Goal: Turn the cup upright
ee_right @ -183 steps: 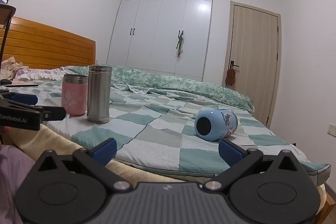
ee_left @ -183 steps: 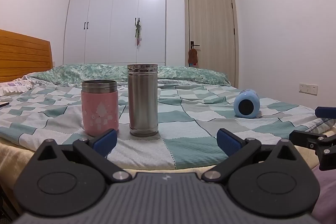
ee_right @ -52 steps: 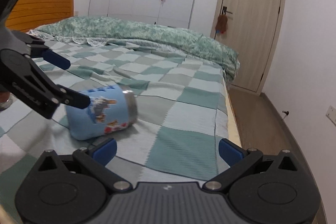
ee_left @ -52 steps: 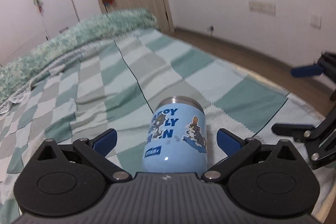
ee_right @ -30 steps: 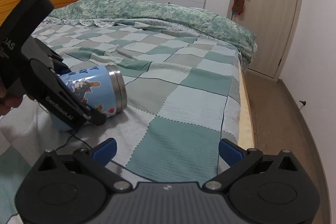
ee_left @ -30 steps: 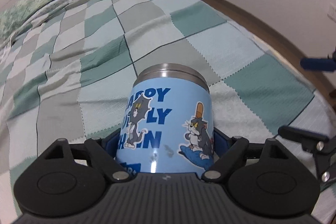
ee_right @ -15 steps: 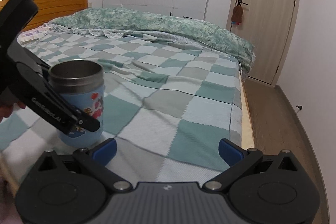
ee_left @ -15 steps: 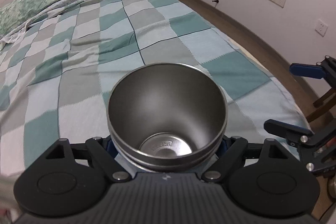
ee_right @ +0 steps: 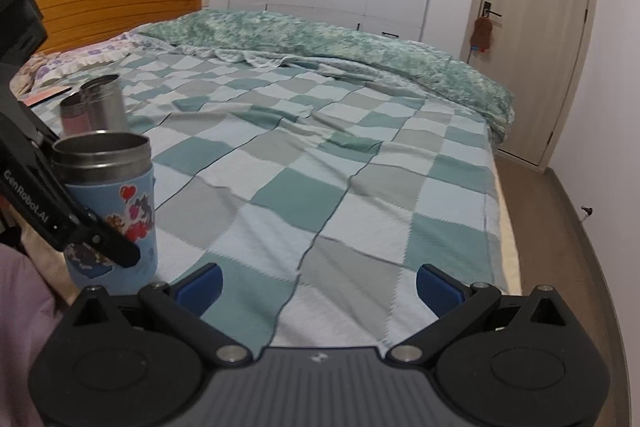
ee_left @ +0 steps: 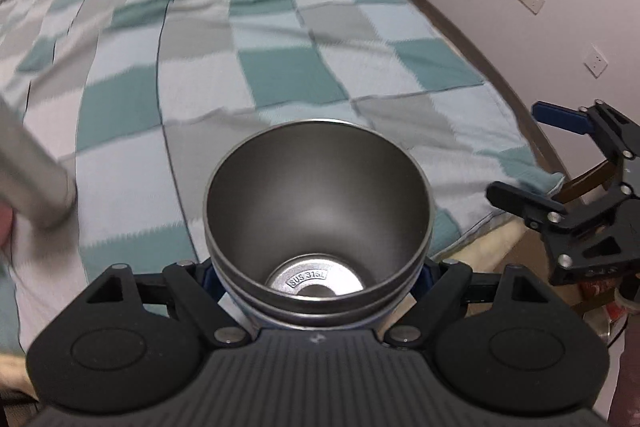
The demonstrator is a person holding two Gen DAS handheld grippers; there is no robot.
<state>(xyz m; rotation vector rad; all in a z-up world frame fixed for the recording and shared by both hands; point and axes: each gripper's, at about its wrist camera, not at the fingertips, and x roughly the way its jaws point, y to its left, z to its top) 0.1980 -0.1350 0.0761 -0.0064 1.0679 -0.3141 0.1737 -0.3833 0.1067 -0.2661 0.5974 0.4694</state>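
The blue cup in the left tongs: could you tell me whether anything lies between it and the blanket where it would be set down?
Nothing visible does. The blue cup, mouth up, is clamped in the left tongs over bare checkered blanket. The steel flask and pink cup stand farther back.

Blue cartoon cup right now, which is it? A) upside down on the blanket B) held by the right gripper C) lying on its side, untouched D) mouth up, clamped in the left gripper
D: the blue cup stands mouth up with the left gripper shut around its body, while the right gripper is open and empty.
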